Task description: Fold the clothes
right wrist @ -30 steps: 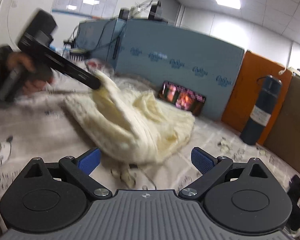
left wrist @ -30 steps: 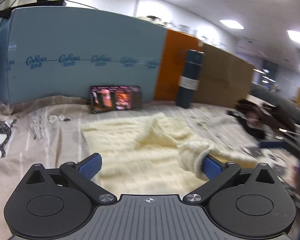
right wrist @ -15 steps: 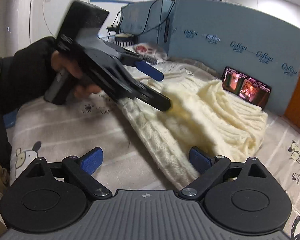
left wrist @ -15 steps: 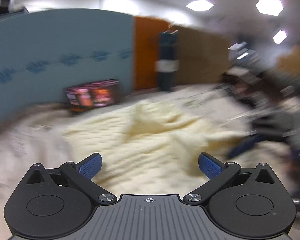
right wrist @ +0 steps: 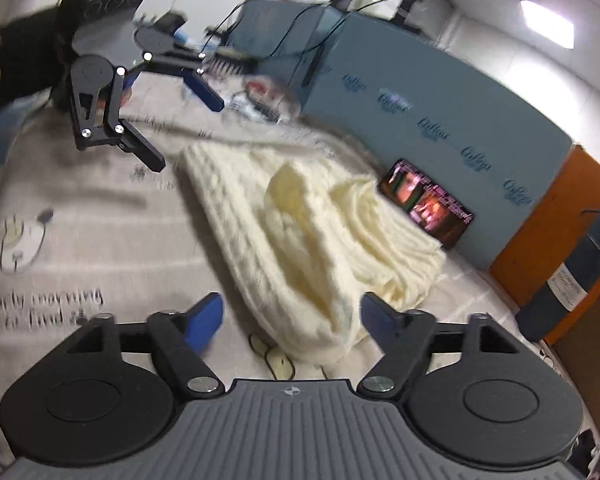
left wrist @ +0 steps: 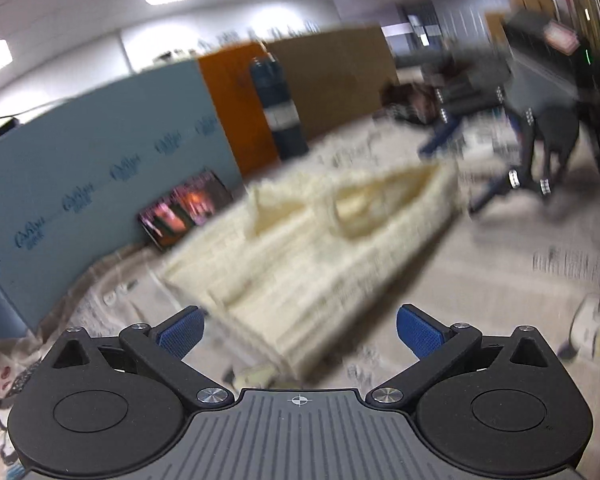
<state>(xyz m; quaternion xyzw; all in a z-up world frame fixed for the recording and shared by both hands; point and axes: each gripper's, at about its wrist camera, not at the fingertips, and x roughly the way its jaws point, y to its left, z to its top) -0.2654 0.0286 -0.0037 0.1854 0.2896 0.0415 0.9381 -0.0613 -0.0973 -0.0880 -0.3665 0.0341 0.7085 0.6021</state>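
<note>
A cream knit sweater lies folded lengthwise on the printed sheet, with a bunched ridge along its middle. My right gripper has its jaws closing around the sweater's near rolled end; the blue pads do not press on it. My left gripper hangs open and empty above the sheet, just left of the sweater's far corner, held by a dark-sleeved hand. In the blurred left wrist view the sweater runs away diagonally. Its near corner lies between the wide-open left gripper fingers, touching neither pad.
A blue foam board and an orange panel wall off the back. A lit screen leans on the board, and a dark blue flask stands by the orange panel. Dark clothes are piled at the far side.
The left gripper let the lifted sweater edge fall, pulled away to the left and rolled. The sweater now lies folded over itself. The right gripper's jaws have narrowed around its near end.
</note>
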